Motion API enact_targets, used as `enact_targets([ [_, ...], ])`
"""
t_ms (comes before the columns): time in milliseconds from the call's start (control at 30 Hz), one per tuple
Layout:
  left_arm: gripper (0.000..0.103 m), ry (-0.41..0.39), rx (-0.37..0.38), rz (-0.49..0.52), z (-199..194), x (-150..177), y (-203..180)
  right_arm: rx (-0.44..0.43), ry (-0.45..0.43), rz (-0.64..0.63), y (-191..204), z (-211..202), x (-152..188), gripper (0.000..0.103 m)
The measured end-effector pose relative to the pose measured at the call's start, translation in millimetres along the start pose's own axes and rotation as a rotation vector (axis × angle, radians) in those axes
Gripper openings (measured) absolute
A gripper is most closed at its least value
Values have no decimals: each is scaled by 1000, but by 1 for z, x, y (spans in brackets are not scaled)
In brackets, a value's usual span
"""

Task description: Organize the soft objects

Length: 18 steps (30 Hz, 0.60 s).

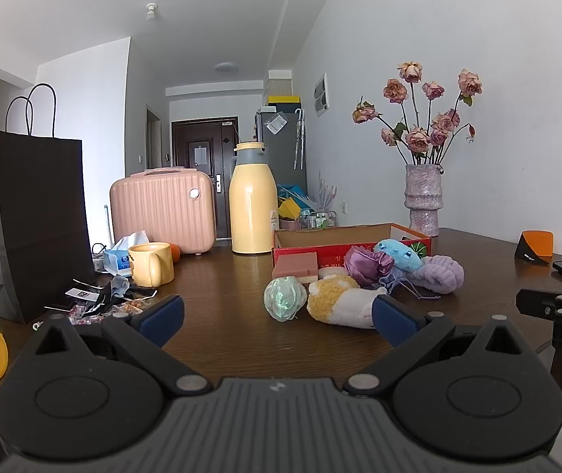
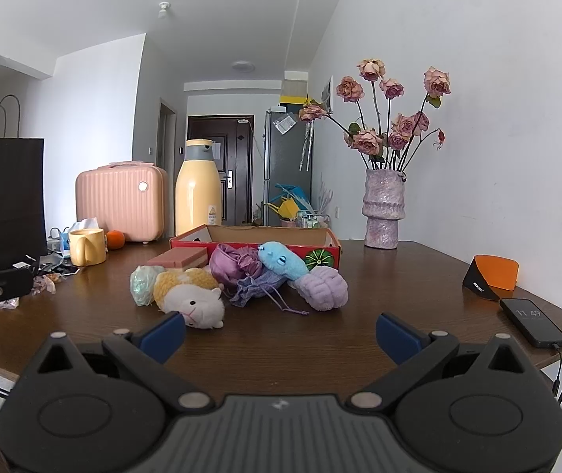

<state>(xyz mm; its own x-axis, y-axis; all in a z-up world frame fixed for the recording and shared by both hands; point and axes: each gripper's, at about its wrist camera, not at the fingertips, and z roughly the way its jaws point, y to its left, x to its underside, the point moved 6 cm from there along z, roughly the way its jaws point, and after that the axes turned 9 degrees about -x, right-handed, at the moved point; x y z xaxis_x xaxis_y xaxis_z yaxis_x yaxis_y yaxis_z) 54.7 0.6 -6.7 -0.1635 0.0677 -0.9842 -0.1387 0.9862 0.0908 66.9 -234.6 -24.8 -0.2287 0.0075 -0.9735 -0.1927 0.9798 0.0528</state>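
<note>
A dark brown wooden table stands against a white wall, with a hallway and a dark door far behind it. At the bottom of the left wrist view, the left claw hovers low over the table with its blue-padded fingers spread wide and nothing between them. At the bottom of the right wrist view, the right claw is likewise wide open and empty. Just beyond them, in the middle of both views, lies a huddle of soft things touching one another: a yellow and white plush animal nearest, a pale green shiny bundle at its left, a pink sponge behind, a purple satin pouch, a blue plush toy, a lilac fluffy roll at the right, and a bluish drawstring bag in front. Directly behind the pile sits a shallow red cardboard box, open at the top. Farther back, left of centre, stand a yellow jug, a pink case and a yellow mug, with a black paper bag at the left edge. At the upper right, a vase of dried roses stands by the wall; a phone lies near the table's right edge.
</note>
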Motion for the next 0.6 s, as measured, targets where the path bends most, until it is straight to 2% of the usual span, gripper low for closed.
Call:
enact_targets([
  [300, 103, -9, -3, 21, 11, -1, -4, -8, -13, 11, -3, 8, -1, 103],
  [400, 103, -14, -12, 30, 31, -7, -8, -12, -19, 32, -8, 25, -4, 103],
  [600, 103, 48, 35, 14, 84, -16, -13, -42, -20, 5, -11, 74, -18, 103],
])
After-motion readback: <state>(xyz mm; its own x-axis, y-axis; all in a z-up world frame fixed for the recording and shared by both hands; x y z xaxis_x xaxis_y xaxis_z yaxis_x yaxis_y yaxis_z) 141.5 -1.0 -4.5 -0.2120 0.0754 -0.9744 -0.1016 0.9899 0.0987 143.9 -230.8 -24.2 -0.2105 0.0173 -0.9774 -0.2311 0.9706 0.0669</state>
